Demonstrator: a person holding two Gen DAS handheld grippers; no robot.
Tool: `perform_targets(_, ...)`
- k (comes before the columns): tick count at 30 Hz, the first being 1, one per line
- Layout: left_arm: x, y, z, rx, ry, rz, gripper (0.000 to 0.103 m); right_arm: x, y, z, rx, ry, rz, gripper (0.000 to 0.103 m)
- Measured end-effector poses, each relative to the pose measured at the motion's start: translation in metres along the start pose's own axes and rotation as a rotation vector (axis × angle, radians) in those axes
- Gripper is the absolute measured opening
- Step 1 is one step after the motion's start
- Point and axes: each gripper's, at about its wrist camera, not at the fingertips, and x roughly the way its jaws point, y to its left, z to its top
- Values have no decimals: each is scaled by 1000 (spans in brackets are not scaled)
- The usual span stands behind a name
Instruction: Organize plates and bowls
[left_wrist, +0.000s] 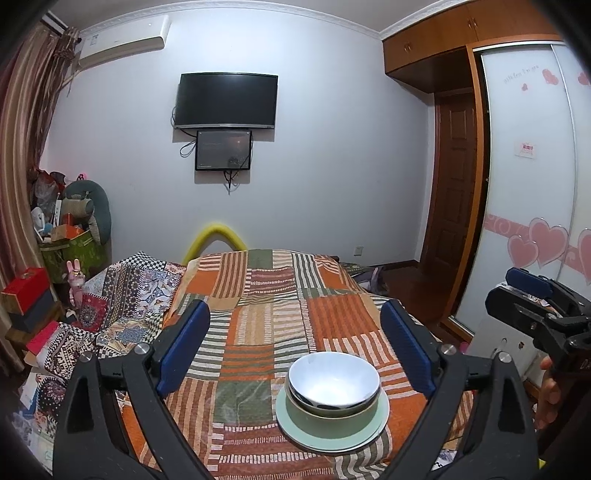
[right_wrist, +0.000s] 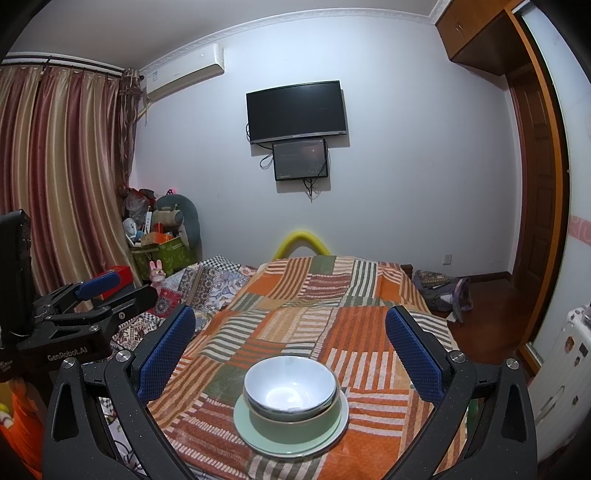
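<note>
A white bowl (left_wrist: 332, 384) sits nested in a green bowl (left_wrist: 332, 413), which stands on a pale green plate (left_wrist: 295, 428) on the striped patchwork cloth. The same stack shows in the right wrist view: white bowl (right_wrist: 290, 387), green bowl (right_wrist: 295, 424), plate (right_wrist: 243, 424). My left gripper (left_wrist: 295, 350) is open and empty, held above and behind the stack. My right gripper (right_wrist: 290, 347) is open and empty, also just behind the stack. Each gripper shows at the side of the other's view: the right one (left_wrist: 532, 295), the left one (right_wrist: 107, 291).
The table's striped cloth (left_wrist: 273, 295) runs away toward the far wall. A patterned bedspread (left_wrist: 125, 310) lies to the left. Boxes and bags (left_wrist: 70, 236) pile up at the left corner. A wardrobe (left_wrist: 528, 184) and a door (left_wrist: 454, 184) stand at the right.
</note>
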Motion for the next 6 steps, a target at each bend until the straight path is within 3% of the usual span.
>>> perform_targets(6,0,-1,-1,0,-1,-6,95,1,-1,-1,3,4,-1,103)
